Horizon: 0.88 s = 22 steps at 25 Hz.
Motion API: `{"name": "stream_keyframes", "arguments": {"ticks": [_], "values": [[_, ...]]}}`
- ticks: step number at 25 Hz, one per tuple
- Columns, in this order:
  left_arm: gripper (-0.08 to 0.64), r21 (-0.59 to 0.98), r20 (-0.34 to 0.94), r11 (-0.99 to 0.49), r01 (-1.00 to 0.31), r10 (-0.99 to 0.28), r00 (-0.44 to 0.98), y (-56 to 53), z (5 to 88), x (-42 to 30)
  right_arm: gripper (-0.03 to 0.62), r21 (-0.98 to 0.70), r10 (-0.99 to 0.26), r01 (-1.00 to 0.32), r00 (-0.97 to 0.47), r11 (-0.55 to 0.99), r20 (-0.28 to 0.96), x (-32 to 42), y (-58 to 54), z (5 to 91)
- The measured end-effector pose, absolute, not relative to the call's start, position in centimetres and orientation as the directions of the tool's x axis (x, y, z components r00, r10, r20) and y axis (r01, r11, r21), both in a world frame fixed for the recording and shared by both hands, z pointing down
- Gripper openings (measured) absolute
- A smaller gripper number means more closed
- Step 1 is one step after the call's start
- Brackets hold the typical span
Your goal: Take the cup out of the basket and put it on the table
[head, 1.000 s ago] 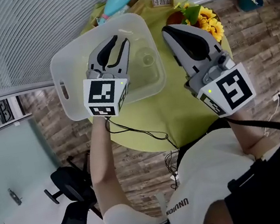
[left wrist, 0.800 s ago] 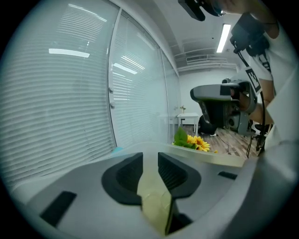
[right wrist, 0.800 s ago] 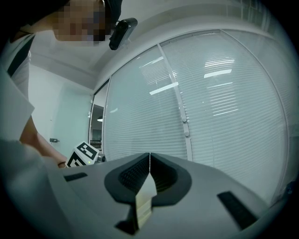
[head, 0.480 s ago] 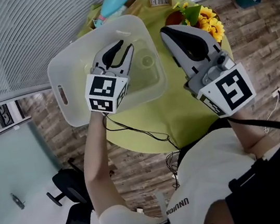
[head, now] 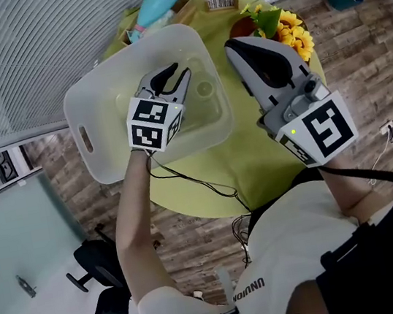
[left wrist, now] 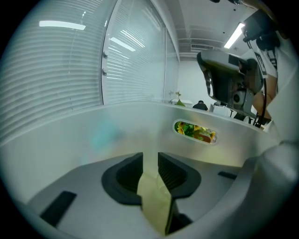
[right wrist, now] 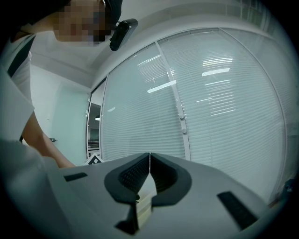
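Left claw is down inside the translucent white plastic basket. Its jaws are only a narrow slot apart with nothing between them. The left gripper view shows only the basket ahead, no cup.

The clear plastic cup sits on the basket floor, looks upright, just beside the claw tips on your right.

Risks:
- The slot looks too tight for the cup wall, so you'd likely tip it instead of gripping. Open wider first.
- The cup is off the claw's axis. Re-aim.
- The basket looks light and nothing holds it. A snagged lift could drag it across the round yellow-green surface.

Right claw is fully closed and empty, hovering over the surface. It could pin the rim.
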<state>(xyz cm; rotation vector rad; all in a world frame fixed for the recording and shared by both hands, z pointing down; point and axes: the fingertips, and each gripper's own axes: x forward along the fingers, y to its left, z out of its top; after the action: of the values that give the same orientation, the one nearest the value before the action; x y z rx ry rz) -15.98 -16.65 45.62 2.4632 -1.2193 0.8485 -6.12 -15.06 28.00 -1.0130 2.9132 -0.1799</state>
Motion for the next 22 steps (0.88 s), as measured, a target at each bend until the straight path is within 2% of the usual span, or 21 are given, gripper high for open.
{"name": "stream_keyframes", "arguments": {"ticks": [9,22], "values": [[0.11,-0.022,0.702,-0.687,-0.727,-0.528,0.478,-15.7,48.7,-15.3,0.02,-0.134,-0.62,-0.614,-0.785,0.777,0.0,-6.1,-15.3,28.5],[0.109,0.022,0.793,-0.684,-0.729,-0.432,0.43,-14.8,51.9,-15.8,0.02,-0.149,-0.626,-0.62,-0.779,0.771,0.003,-6.2,-15.7,28.9]]}}
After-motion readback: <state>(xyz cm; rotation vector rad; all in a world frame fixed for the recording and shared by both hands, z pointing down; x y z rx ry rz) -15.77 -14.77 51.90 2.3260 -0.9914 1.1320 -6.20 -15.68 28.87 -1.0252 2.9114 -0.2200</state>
